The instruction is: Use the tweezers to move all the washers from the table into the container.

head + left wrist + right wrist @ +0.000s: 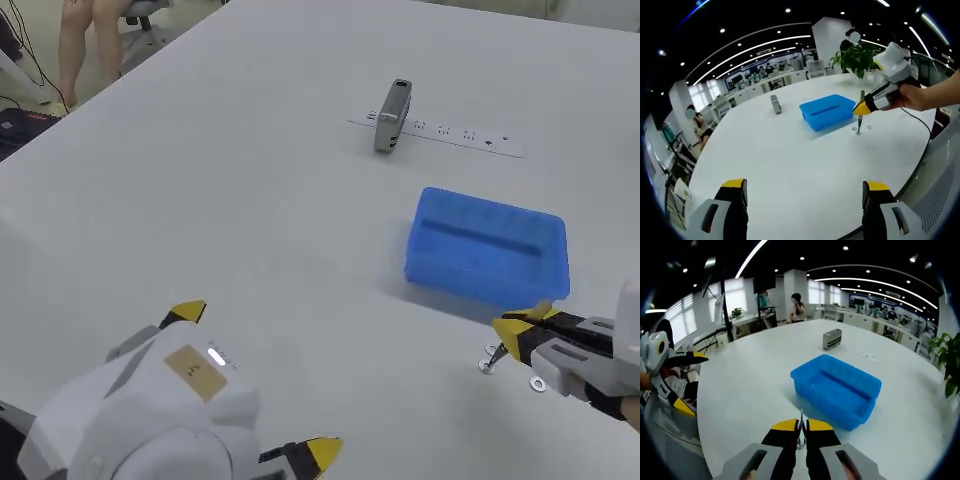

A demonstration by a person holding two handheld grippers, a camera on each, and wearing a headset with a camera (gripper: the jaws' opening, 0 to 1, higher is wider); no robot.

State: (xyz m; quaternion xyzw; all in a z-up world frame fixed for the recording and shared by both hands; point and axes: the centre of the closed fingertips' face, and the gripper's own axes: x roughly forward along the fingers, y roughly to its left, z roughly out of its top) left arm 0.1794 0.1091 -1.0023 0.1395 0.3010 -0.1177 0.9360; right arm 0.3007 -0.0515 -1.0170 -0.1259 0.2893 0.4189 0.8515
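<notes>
The right gripper has its jaws pressed together on the tweezers, whose thin metal legs stick out past the yellow jaw tips and slant down to the white table. In the left gripper view a hand holds this gripper, and the tweezers' tips touch down among the washers. These are a few small metal rings lying loose on the table, right at and just beside the right jaw tips. Whether the tips have pinched one of them is too small to tell.

The blue container sits straight ahead of the right jaws, just beyond the tweezers' tips, with its near wall facing them. Its inside looks bare from the right gripper view. Farther out along the same line, well past the container, a grey device stands on a flat white power strip.

The left gripper has its jaws spread wide with only bare table between them. From its own view the container and the washers lie well ahead of the jaws, off toward the right jaw's side, and the grey device sits farther ahead, nearer the left jaw's side.
</notes>
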